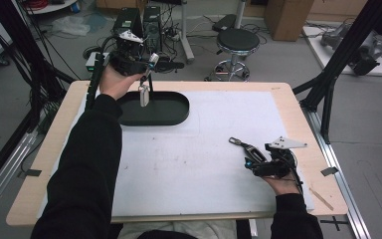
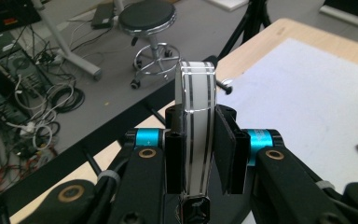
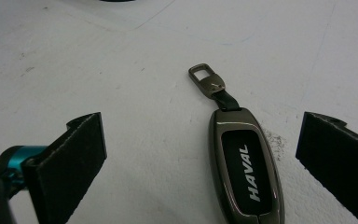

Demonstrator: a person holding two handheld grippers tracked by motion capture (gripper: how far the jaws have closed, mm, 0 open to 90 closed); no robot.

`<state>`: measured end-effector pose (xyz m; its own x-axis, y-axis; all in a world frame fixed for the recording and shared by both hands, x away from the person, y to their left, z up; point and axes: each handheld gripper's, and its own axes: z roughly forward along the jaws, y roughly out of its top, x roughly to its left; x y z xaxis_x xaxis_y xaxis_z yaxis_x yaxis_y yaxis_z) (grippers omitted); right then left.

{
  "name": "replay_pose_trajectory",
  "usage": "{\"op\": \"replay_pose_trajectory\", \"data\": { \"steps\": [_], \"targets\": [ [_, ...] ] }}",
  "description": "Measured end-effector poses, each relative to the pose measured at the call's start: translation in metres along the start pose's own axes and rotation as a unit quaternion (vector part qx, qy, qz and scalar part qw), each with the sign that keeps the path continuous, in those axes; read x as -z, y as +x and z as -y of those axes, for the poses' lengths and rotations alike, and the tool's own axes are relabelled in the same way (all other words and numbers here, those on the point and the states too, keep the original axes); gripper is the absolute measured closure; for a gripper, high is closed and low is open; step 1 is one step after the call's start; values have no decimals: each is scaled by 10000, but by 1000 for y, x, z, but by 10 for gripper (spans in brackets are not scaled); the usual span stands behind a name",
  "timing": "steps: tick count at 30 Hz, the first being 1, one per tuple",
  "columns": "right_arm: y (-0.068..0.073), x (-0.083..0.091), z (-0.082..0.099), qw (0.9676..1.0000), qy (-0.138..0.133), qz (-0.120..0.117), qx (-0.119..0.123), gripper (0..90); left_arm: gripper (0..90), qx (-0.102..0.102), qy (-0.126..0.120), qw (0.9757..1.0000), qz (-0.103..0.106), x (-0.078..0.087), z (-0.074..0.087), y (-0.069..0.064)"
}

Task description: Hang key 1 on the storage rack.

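Over the far-left tray [image 1: 179,112], left gripper [image 1: 146,74] clamped on a white fob [image 2: 196,135], carrying it for dropping. Near right, right gripper [image 3: 200,163] gaping around the key fob [image 3: 244,163] on the mat [image 1: 189,164]; next, probably closing squarely across its body.

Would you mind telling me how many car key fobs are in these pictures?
2. A white key fob is clamped in the left gripper, raised above the black oval tray. A dark metallic Haval key fob lies on the white mat between the right gripper's open fingers.
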<state>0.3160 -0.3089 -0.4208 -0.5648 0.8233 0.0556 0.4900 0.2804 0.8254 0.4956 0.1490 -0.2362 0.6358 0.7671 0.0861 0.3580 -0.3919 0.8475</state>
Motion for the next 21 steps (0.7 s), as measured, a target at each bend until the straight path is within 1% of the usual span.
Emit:
{"op": "replay_pose_trajectory", "data": {
  "steps": [1,3,9,11,12,14,16,17,19,21],
  "targets": [
    [0,0,0,10000,-2,-2,2,8,749,20,20,10000,-27,-2,-1,0],
    [0,0,0,10000,-5,-5,10,8,749,57,36,10000,-12,-6,-2,1],
    [0,0,0,10000,-10,-9,17,8,749,23,3,9999,-114,-17,-8,-1],
    [1,0,0,10000,2,-18,-5,8,748,69,-54,9999,-66,-20,-9,1],
    [1,0,0,10000,-1,-14,1,8,749,61,-62,9999,-55,-22,-10,1],
    [0,0,0,10000,-9,-4,17,8,749,41,-156,9998,-76,-24,-13,2],
    [0,1,0,10000,-1,3,-5,8,749,97,-346,9993,-31,-25,-18,1],
    [0,1,0,10000,0,6,0,8,749,101,-389,9992,-43,-25,-20,1],
    [0,1,1,10000,-1,12,-5,8,748,113,-515,9985,-148,-27,-26,-1],
    [0,1,1,10000,6,35,25,8,748,158,-577,9981,-173,-29,-29,-2]
  ]
}}
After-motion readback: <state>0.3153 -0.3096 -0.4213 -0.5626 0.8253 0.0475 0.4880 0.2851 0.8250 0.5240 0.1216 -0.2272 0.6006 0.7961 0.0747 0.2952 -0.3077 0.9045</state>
